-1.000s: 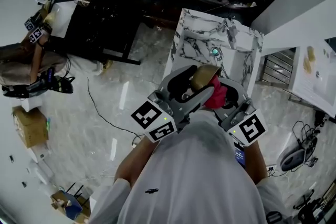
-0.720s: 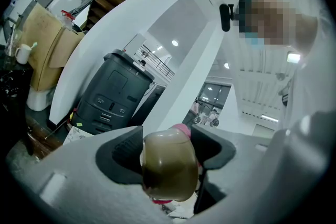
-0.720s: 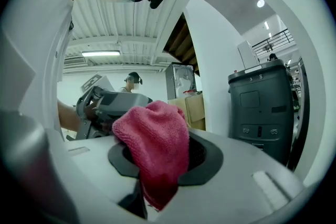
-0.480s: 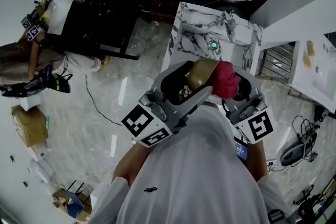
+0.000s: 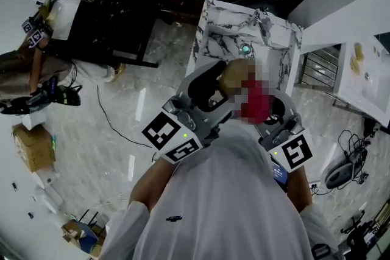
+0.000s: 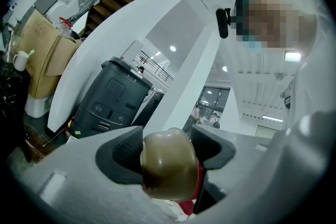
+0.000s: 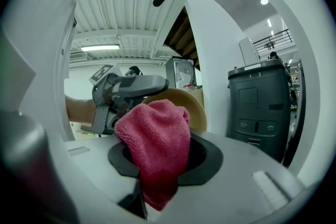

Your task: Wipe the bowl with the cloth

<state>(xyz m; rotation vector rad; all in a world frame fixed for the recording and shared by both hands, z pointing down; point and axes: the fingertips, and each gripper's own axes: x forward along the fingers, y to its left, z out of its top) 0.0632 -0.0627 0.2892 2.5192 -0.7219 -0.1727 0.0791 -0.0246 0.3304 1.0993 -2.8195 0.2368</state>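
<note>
While my left tongs (image 6: 167, 157) are clenched on the wall of the tan bowl (image 6: 166, 176), my right tongs (image 7: 161, 160) are clamped on the pink cloth (image 7: 155, 134), whose bunched top rises against the bowl's hollow; whether it presses there or sits just beside it I cannot tell. I judge the bowl stiff, glossy and light, so apt to slip or turn in a pinch at the rim; a hold low on the wall, with one jaw inside and one outside, seems safest. The cloth looks plush and limp; gripped at its middle, it leaves a soft wad free for rubbing. Both are held in the air over the near edge of the marble counter (image 5: 219, 27), which has a drain (image 5: 245, 49) in its top. Left of the counter lies a pale veined floor (image 5: 128, 131) with a thin cable (image 5: 113, 125); beyond that stands a dark table (image 5: 103, 27); far left of the counter sits a cardboard box (image 5: 33, 146).
</note>
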